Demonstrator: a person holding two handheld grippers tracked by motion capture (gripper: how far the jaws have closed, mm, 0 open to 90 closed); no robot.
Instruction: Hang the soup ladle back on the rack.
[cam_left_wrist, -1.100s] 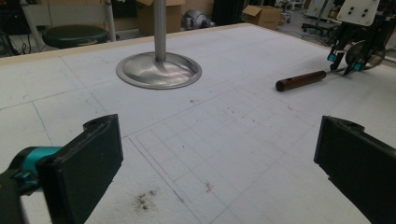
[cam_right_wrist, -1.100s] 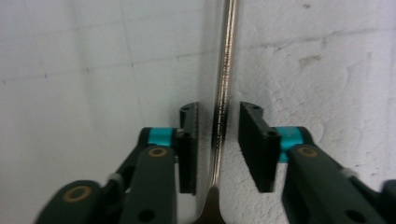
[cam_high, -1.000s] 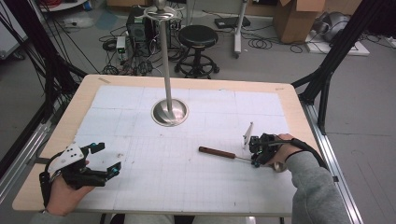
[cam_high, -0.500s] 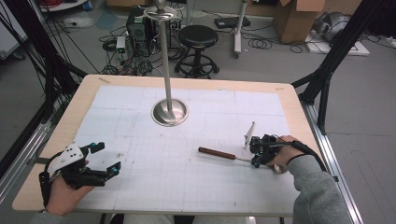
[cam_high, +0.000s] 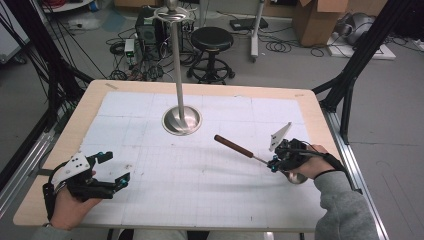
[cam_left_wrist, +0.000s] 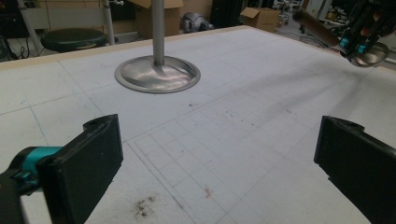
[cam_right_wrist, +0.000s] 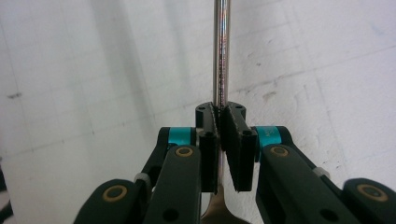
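Note:
A ladle with a brown wooden handle (cam_high: 234, 146) and a thin metal shaft is held off the white mat at the right. My right gripper (cam_high: 274, 163) is shut on the shaft (cam_right_wrist: 220, 56), close to the ladle's bowl (cam_high: 295, 176). The handle points left and away, towards the stand. In the left gripper view the ladle's bowl (cam_left_wrist: 371, 55) hangs at the far right. At the near left my left gripper (cam_high: 116, 167) is held open just above the mat, with nothing between its jaws (cam_left_wrist: 219, 168).
A metal stand with a tall pole (cam_high: 176, 65) and a round base (cam_high: 181, 120) rises from the back middle of the gridded white mat (cam_high: 150, 110). The wooden table edge (cam_high: 85, 107) frames the mat. A black stool (cam_high: 212, 40) and cables lie beyond.
My right gripper has raised the ladle, so its wooden handle now tilts up off the mat and casts a shadow. The left gripper has barely moved.

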